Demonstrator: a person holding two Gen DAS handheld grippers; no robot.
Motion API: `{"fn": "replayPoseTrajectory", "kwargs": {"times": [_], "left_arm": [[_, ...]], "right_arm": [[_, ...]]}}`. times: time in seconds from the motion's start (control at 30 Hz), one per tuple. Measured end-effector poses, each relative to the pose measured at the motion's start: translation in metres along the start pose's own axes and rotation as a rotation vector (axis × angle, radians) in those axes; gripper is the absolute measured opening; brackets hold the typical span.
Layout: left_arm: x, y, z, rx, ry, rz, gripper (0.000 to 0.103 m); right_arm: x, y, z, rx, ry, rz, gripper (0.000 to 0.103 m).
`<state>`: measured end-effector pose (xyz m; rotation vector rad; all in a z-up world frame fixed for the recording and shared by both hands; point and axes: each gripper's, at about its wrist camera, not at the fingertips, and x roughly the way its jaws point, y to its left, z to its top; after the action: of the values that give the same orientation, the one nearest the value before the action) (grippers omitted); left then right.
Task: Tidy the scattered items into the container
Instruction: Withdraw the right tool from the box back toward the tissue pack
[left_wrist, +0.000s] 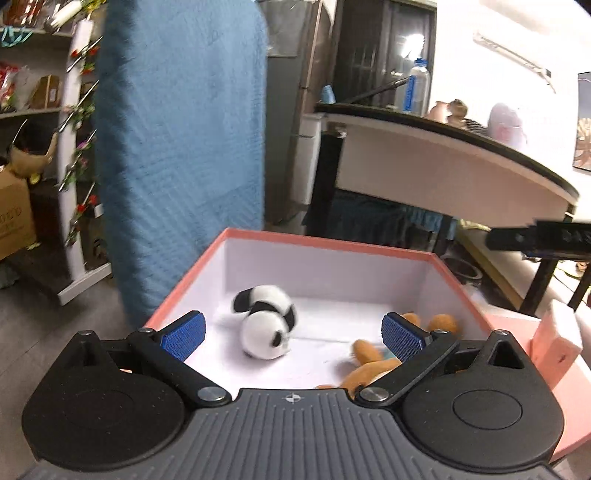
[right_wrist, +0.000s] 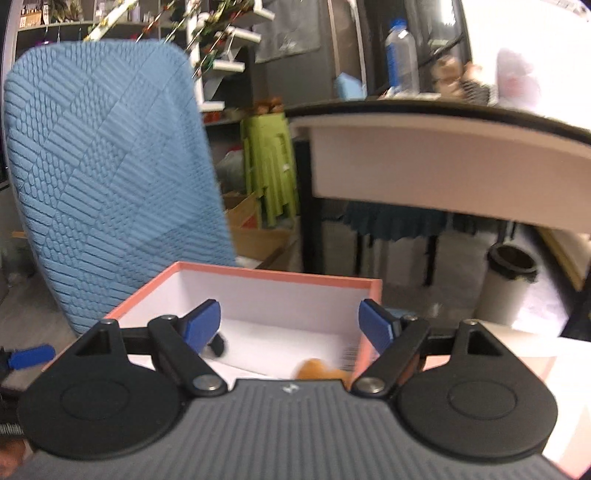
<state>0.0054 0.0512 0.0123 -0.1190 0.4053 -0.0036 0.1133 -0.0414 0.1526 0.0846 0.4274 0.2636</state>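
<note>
A pink box (left_wrist: 325, 243) with a white inside stands in front of both grippers. A black and white panda plush (left_wrist: 267, 321) lies on its floor, blurred. An orange plush toy (left_wrist: 373, 362) lies in the near right corner, partly behind my left gripper's right finger. My left gripper (left_wrist: 293, 334) hovers open over the box with nothing between its blue pads (left_wrist: 184, 336). My right gripper (right_wrist: 290, 326) is also open and empty above the pink box (right_wrist: 280, 275); only a bit of the orange plush (right_wrist: 317, 369) and a dark part of the panda (right_wrist: 218, 347) show there.
A blue quilted chair back (left_wrist: 177, 147) rises just behind the box. A desk with a dark edge (left_wrist: 461, 147) stands to the right, carrying a water bottle (left_wrist: 417, 88). The box's pink lid (left_wrist: 554, 369) lies at right. Shelves (left_wrist: 37, 110) stand at left; a bin (right_wrist: 509, 280) is on the floor.
</note>
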Motion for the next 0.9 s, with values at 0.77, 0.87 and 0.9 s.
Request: {"fn": "replayPoseTrajectory", "kwargs": {"times": [0.77, 0.87, 0.9], "left_arm": [[0.013, -0.095, -0.017, 0.133, -0.036, -0.096, 0.102], [0.011, -0.099, -0.02, 0.141, -0.037, -0.107, 0.102], [0.01, -0.101, -0.021, 0.145, -0.037, -0.11, 0.102]], "right_arm": [[-0.104, -0.117, -0.107, 0.081, -0.157, -0.204, 0.103], [-0.107, -0.121, -0.115, 0.092, -0.154, -0.224, 0.103], [-0.108, -0.122, -0.118, 0.09, -0.155, -0.228, 0.103]]}}
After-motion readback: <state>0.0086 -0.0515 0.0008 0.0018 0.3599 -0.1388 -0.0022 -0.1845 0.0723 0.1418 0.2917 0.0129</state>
